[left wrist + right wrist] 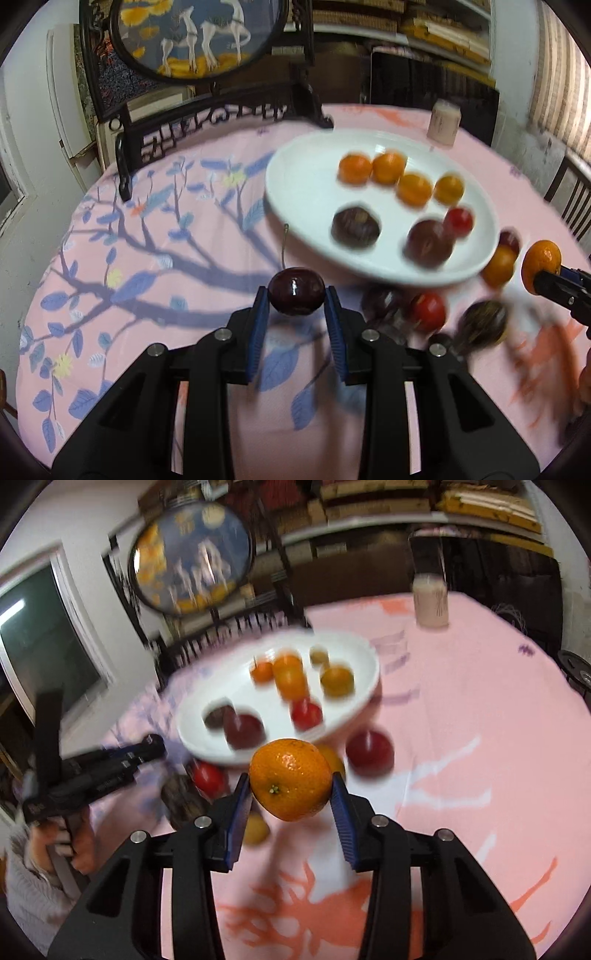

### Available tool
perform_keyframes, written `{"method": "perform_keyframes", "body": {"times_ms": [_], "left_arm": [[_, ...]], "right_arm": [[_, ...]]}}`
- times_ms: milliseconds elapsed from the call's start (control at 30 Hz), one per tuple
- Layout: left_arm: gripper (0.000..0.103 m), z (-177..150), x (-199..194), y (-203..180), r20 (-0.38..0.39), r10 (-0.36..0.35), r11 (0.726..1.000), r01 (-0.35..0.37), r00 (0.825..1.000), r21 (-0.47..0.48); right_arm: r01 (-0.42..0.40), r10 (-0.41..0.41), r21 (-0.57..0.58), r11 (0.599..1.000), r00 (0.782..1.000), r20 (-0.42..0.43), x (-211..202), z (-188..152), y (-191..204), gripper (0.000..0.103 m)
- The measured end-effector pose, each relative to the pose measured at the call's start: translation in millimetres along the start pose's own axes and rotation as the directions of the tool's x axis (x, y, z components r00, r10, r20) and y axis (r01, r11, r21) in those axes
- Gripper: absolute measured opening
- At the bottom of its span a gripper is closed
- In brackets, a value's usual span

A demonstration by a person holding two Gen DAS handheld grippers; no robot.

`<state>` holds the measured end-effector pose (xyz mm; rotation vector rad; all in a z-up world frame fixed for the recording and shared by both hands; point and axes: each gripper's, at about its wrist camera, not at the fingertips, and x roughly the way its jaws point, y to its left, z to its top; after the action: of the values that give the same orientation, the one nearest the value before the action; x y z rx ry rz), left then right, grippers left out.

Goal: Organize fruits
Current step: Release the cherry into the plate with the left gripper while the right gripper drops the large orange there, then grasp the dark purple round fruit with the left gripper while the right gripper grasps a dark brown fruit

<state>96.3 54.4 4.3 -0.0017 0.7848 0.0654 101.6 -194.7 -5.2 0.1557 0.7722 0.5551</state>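
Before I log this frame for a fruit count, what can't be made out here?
- Loose fruit below the plate: smeared by motion in both wrist views, kinds and count unsure.
- Right tool: in the left view only its tip shows, the edge cuts off the rest; the orange covers the contact.
- Yellow fruit: right view, half hidden behind the tool's finger.
- Cup: contents hidden by its wall.
- Cherry: underside out of sight.
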Motion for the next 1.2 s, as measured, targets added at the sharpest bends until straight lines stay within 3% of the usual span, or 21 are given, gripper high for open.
{"method": "perform_keyframes", "body": {"times_ms": [167, 233, 300, 400, 467, 733, 867, 1033, 1200], "left_arm": [[0.031, 45, 10, -12, 0.027, 0.005, 1.0, -0.005, 1.0, -0.011], [0.039, 54, 23, -17, 0.013, -0.001, 1.0, 0.001, 1.0, -0.028], [0.059, 54, 33, -21, 0.029, 0.003, 0.999, -0.001, 1.0, -0.047], [0.066, 47, 37, -28, 0.025, 0.026, 0.999, -0.026, 0.999, 0.019], [0.072, 43, 35, -28, 0.031, 0.045, 0.998, -0.046, 0.999, 0.034], [0.083, 19, 11, -27, 0.063, 0.08, 0.994, -0.084, 0.995, 0.069], [0.085, 0, -1, -20, 0.05, 0.111, 0.99, -0.115, 0.993, 0.08], [0.085, -18, -9, -14, 0.02, 0.07, 0.996, -0.071, 0.997, 0.059], [0.086, -27, 0, -32, 0.001, 0.076, 0.988, -0.076, 0.997, 0.132]], "right_arm": [[0.015, -0.015, -0.037, 0.999, 1.0, -0.008, 22, 46, 12, 0.043], [0.002, -0.003, -0.031, 1.0, 0.999, -0.033, 43, 56, 13, 0.044], [0.011, -0.011, -0.008, 1.0, 0.999, -0.031, 61, 59, 9, 0.044], [0.02, -0.02, -0.025, 0.999, 1.0, -0.017, 66, 56, 3, 0.045], [0.009, -0.009, -0.024, 1.0, 1.0, 0.014, 59, 55, -2, 0.052], [0.008, -0.007, -0.01, 1.0, 0.998, 0.058, 29, 42, -5, 0.062], [-0.004, 0.004, -0.002, 1.0, 1.0, 0.018, 22, 24, -4, 0.064], [-0.001, 0.002, -0.03, 1.0, 1.0, 0.019, 15, 16, 3, 0.066], [0.001, 0.0, -0.026, 1.0, 1.0, 0.023, 14, 17, 2, 0.066]]}}
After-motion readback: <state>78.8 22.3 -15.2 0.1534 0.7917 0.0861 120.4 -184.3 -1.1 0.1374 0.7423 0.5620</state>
